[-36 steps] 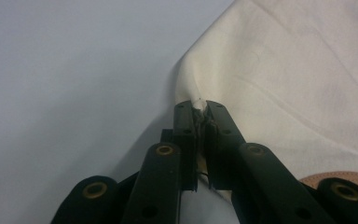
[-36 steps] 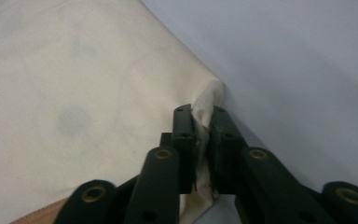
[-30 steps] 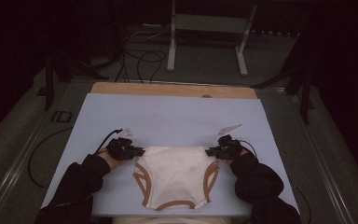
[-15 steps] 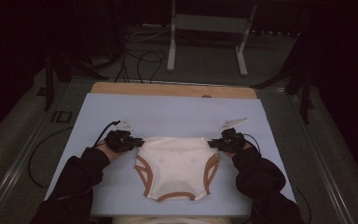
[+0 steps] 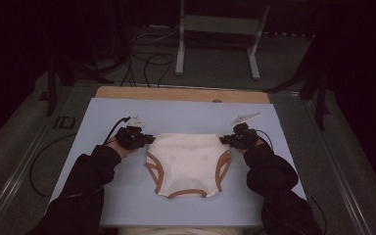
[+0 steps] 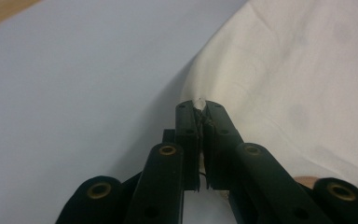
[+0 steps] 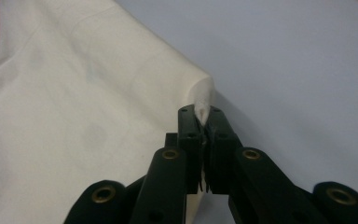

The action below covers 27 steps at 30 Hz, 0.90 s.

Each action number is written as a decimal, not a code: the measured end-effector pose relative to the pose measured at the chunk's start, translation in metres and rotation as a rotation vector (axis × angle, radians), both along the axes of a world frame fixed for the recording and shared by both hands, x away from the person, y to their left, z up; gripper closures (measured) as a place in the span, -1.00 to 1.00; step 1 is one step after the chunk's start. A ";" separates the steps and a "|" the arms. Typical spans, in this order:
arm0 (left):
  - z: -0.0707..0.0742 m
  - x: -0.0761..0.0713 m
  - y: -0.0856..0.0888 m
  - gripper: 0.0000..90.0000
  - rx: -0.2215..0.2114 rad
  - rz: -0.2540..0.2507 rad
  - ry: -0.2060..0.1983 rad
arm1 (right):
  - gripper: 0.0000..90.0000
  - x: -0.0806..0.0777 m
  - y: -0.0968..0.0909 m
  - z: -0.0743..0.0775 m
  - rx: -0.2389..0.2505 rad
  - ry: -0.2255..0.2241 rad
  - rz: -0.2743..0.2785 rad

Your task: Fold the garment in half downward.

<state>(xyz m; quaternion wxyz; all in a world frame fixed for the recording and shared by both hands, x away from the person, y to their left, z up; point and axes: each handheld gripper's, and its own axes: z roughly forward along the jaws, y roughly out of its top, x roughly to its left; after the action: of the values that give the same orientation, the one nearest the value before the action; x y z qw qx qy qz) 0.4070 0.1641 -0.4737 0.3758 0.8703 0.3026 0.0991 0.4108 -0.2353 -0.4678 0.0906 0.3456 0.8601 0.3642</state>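
Note:
A pair of cream underpants (image 5: 186, 161) with brown-trimmed leg holes lies spread on the pale blue table cover (image 5: 186, 115), waistband toward the far side. My left gripper (image 5: 149, 139) is shut on the waistband's left corner; in the left gripper view the cloth (image 6: 279, 84) is pinched between the black jaws at my left gripper (image 6: 200, 106). My right gripper (image 5: 223, 140) is shut on the waistband's right corner, and in the right gripper view a white fold of the cloth (image 7: 98, 107) pokes up between the jaws of my right gripper (image 7: 200, 113). The waistband is stretched between the two.
A wooden strip (image 5: 181, 94) borders the table's far edge. Cables (image 5: 147, 63) and a metal stand (image 5: 220, 29) sit on the dark floor beyond. Black-sleeved forearms (image 5: 88, 181) come in from the bottom, and bare blue cover lies on every side of the garment.
Both grippers have moved away from the person toward the far side and lifted slightly, dragging the underpants along the cover with them. Both stay shut on the waistband corners.

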 end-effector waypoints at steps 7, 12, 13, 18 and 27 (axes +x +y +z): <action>0.000 0.015 -0.001 0.91 -0.002 0.025 0.007 | 0.93 0.019 0.000 -0.004 0.005 0.025 -0.018; -0.004 0.028 -0.006 0.91 0.004 0.044 0.014 | 0.93 0.032 -0.001 -0.008 0.009 0.043 -0.045; -0.004 0.030 -0.007 0.91 0.005 0.045 0.011 | 0.93 0.034 -0.001 -0.009 0.007 0.047 -0.051; -0.008 0.040 -0.008 0.91 0.008 0.059 0.017 | 0.93 0.042 0.000 -0.012 0.000 0.051 -0.064; -0.018 0.053 -0.012 0.90 0.002 0.093 0.033 | 0.92 0.054 0.000 -0.019 -0.016 0.071 -0.094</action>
<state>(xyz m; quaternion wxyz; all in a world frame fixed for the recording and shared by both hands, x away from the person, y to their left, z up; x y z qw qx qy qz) 0.4600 0.1518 -0.4918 0.3651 0.8571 0.3487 0.1025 0.4647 -0.2357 -0.4865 0.0799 0.3978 0.8483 0.3401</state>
